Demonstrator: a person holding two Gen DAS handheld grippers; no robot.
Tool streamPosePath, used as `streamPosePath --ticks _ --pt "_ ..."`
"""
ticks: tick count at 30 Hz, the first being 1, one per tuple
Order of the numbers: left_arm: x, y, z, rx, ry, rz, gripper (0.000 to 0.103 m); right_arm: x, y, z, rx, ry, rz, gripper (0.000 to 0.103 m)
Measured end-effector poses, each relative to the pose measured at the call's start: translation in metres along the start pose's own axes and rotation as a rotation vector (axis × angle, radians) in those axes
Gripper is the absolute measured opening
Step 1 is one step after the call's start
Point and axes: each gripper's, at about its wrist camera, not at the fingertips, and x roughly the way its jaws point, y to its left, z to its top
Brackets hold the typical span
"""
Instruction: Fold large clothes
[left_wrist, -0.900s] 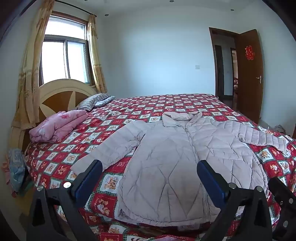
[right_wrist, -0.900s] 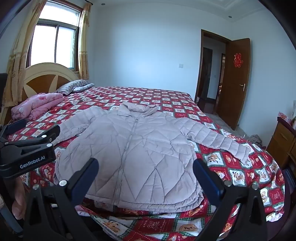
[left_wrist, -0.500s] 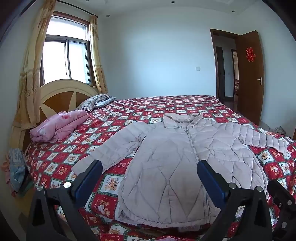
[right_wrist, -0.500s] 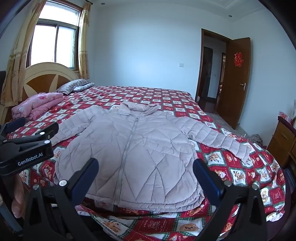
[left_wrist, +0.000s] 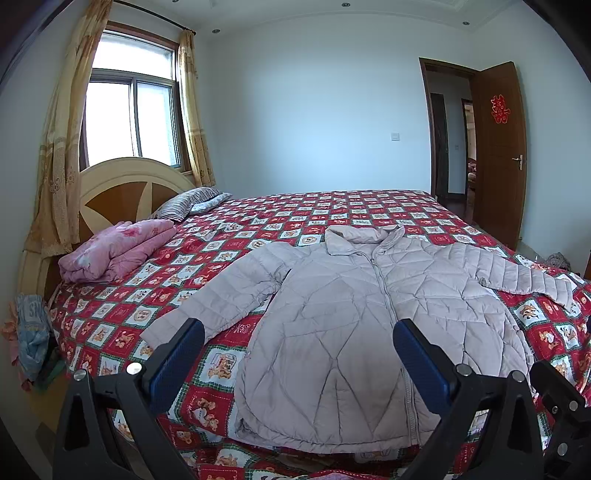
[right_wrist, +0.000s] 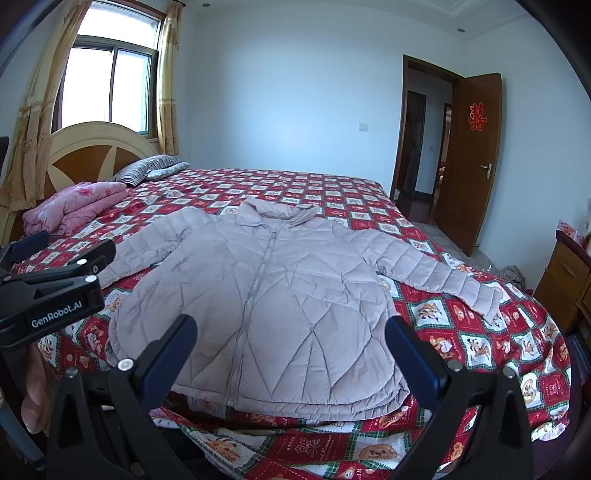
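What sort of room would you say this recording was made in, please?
Most likely a home bedroom: a wide bed under a red patterned cover, a striped pillow by the wooden headboard, and a curtained window. A quilted jacket lies spread on the bed.

Cool daylight comes through the window (left_wrist: 131, 118), whose panes are blown out white. The walls carry a bluish cast. Both fisheye views bend straight lines and darken at the corners. Focus is sharp; shadows are soft.
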Motion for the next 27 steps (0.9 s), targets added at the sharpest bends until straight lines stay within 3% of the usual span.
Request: streamPosePath --ticks 27 --pt "0.001 0.001 -0.002 -0.007 -0.004 0.001 0.102 0.001 0.002 -0.003 -0.002 0.009 0.004 0.103"
